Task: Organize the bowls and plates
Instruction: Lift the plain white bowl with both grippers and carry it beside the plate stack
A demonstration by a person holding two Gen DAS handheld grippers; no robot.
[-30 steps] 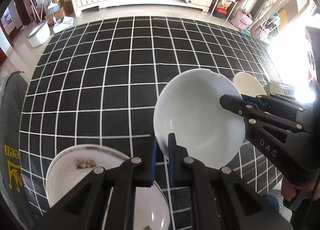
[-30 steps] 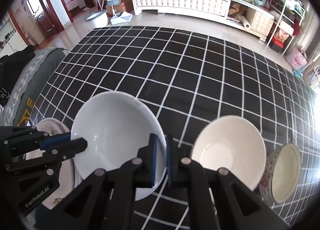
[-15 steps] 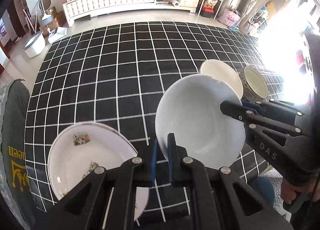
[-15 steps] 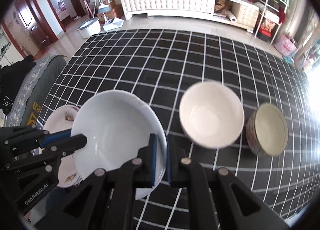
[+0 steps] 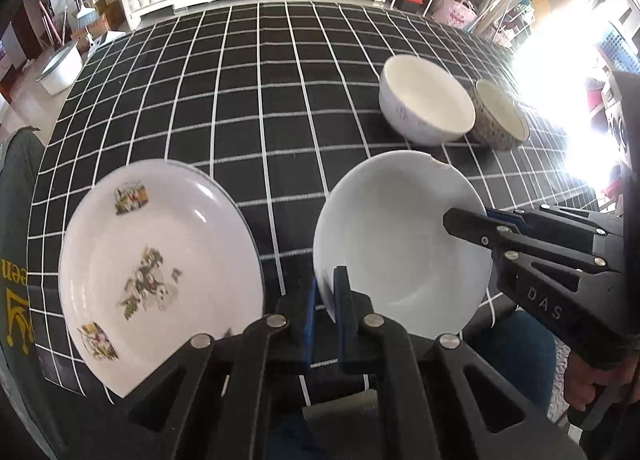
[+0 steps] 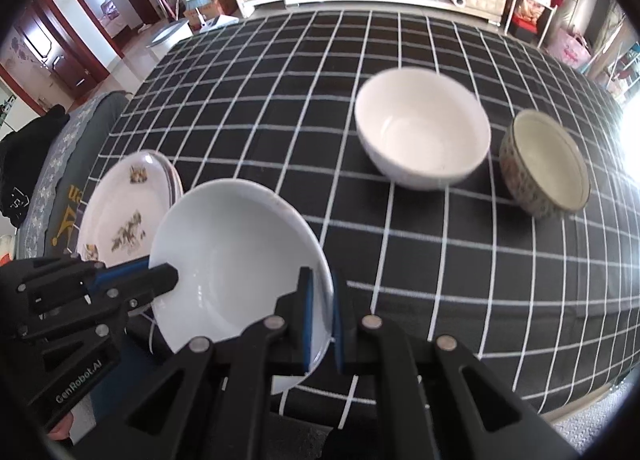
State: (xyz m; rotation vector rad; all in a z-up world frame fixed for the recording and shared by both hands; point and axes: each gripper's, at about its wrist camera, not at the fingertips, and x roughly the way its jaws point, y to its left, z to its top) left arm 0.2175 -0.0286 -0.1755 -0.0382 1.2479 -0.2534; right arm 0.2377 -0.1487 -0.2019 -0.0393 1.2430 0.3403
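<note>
A: Carrying the white dish (image 5: 400,244) level, both grippers pinched shut on opposite rims?
B: Yes, left gripper (image 5: 325,300) and right gripper (image 6: 320,316). Lower evenly onto the patterned plate (image 5: 160,272), at nine o'clock.

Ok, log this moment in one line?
left hand-held gripper: shut on white dish rim | right hand-held gripper: shut on opposite rim | patterned plate: on table

hidden: patterned plate (image 5: 160,260) near edge behind hand-held gripper | blurred: white bowl (image 6: 422,127) | overexposed: window side
</note>
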